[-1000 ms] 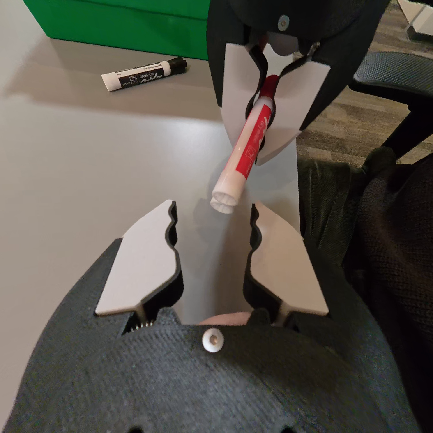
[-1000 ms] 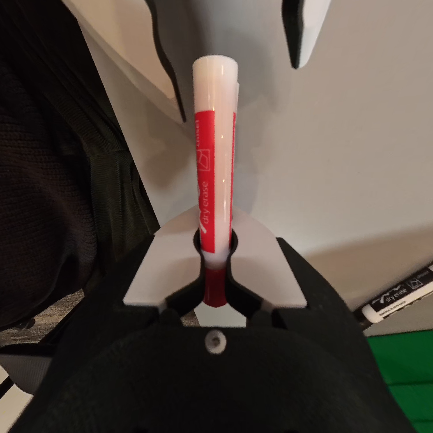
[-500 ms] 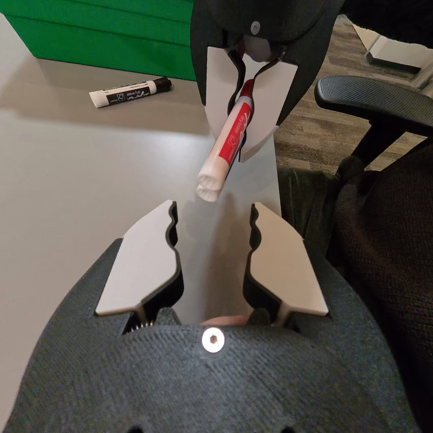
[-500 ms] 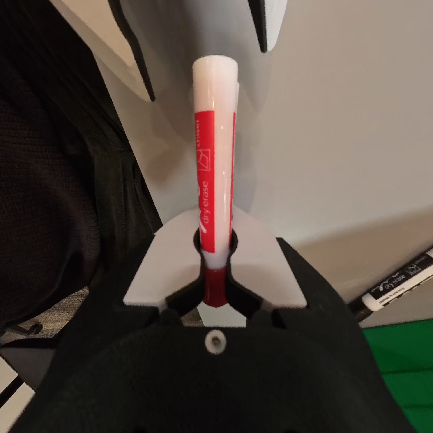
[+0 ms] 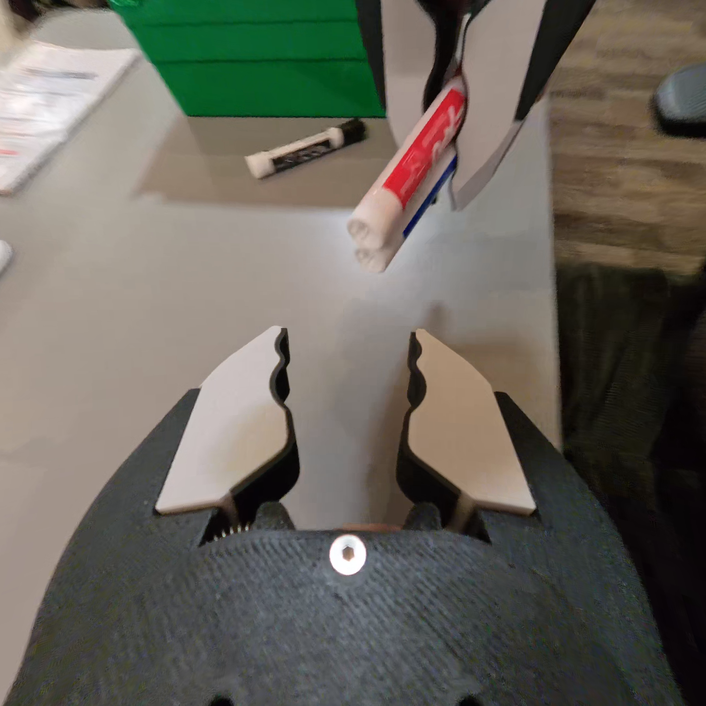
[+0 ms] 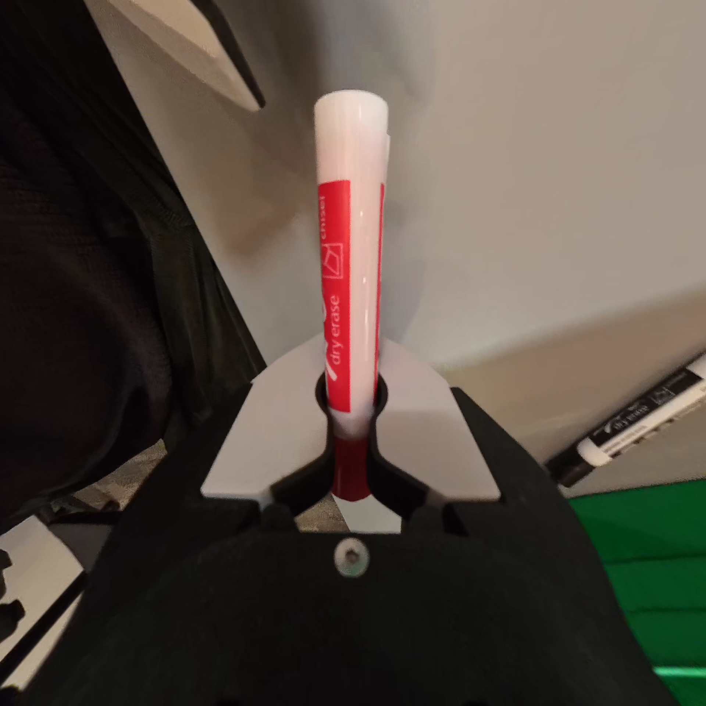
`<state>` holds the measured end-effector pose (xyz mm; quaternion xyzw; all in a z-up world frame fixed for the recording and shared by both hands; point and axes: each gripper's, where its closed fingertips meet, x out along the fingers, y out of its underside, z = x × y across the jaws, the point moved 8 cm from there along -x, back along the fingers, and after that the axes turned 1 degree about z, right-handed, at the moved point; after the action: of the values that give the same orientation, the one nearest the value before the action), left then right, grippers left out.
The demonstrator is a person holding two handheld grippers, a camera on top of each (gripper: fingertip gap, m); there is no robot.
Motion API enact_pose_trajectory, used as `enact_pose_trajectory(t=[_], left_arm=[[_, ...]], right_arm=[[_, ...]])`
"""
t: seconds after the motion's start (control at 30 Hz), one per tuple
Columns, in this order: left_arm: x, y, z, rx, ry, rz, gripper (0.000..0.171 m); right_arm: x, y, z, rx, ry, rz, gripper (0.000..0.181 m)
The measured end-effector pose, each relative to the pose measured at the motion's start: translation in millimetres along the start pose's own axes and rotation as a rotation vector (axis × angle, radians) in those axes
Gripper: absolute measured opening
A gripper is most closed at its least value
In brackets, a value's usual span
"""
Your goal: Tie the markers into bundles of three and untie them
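the right gripper (image 6: 351, 386) has shifted rightward, jaws pinching the red-labelled white plastic markers (image 5: 405, 179), facing the spread, empty left gripper (image 5: 348, 344).

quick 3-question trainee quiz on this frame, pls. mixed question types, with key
1. True or false: the left gripper is shut on a marker.
2. How many markers does the right gripper hold? A) one B) two C) three
3. Fill in: the black marker lies on the table in front of the ___ box.

Key:
1. False. Its jaws stand open and empty.
2. B. The left wrist view shows a red marker with a blue marker under it.
3. Green.
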<state>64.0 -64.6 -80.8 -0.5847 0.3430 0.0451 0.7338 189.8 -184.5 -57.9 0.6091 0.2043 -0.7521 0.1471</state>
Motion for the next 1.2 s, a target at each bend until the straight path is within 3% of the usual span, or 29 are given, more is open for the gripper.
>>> enact_pose_trajectory(t=[0.1, 0.2, 0.4, 0.6, 0.7, 0.87, 1.03, 1.2], left_arm=[[-4, -7, 6, 0.122, -0.233, -0.038, 0.061], [-3, -13, -2, 0.177, -0.263, -0.054, 0.065], [8, -10, -12, 0.306, -0.376, 0.110, 0.081], [4, -23, -20, 0.714, -0.801, 0.134, 0.087], [15, -23, -31, 0.779, -0.814, 0.145, 0.082], [26, -30, -34, 0.667, -0.793, 0.192, 0.085], [28, -36, -36, 0.714, -0.867, 0.211, 0.087], [28, -39, -41, 0.691, -0.851, 0.182, 0.087]], right_arm=[[-11, 1, -10, 0.017, 0.018, 0.006, 0.015], [-14, 2, -15, 0.025, 0.007, 0.026, 0.015], [-9, 0, -19, 0.030, -0.002, 0.057, 0.015], [-8, -6, -17, 0.031, -0.022, 0.052, 0.015], [-9, -11, -14, 0.024, -0.038, 0.037, 0.015], [-13, -20, -9, 0.011, -0.049, 0.019, 0.015], [-18, -30, -4, 0.010, -0.064, 0.002, 0.015], [-17, -42, 3, 0.009, -0.102, 0.000, 0.015]])
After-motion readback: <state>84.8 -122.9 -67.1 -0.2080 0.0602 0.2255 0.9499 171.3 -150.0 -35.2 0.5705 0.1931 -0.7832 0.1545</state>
